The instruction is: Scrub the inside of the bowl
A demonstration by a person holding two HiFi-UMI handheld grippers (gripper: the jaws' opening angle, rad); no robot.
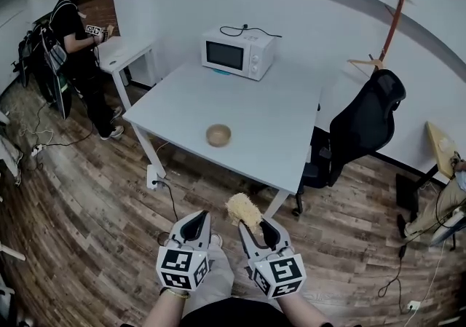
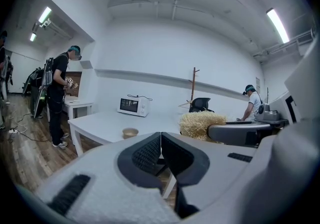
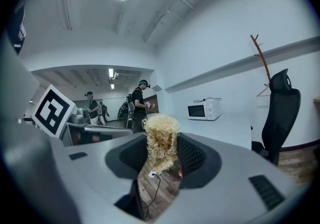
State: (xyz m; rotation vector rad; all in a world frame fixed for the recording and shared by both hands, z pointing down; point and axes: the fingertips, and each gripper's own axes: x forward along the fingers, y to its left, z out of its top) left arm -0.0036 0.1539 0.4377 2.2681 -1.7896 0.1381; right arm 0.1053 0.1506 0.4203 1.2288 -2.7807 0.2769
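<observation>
Markings: black-and-white square code patterns on each gripper's cube. Any print on the white microwave oven (image 1: 238, 52) is too small to read.

Left gripper (image 2: 160, 139): jaws pressed together, nothing between them.

Right gripper (image 3: 161, 152): jaws clamped on a pale straw-coloured fibrous scrubber (image 3: 161, 133), its tuft standing above the pads.

Small round tan bowl (image 1: 218, 135): upright on the light grey rectangular table (image 1: 277, 121), near its front edge. It is well apart from both grippers, which are over the wood floor short of the table.
</observation>
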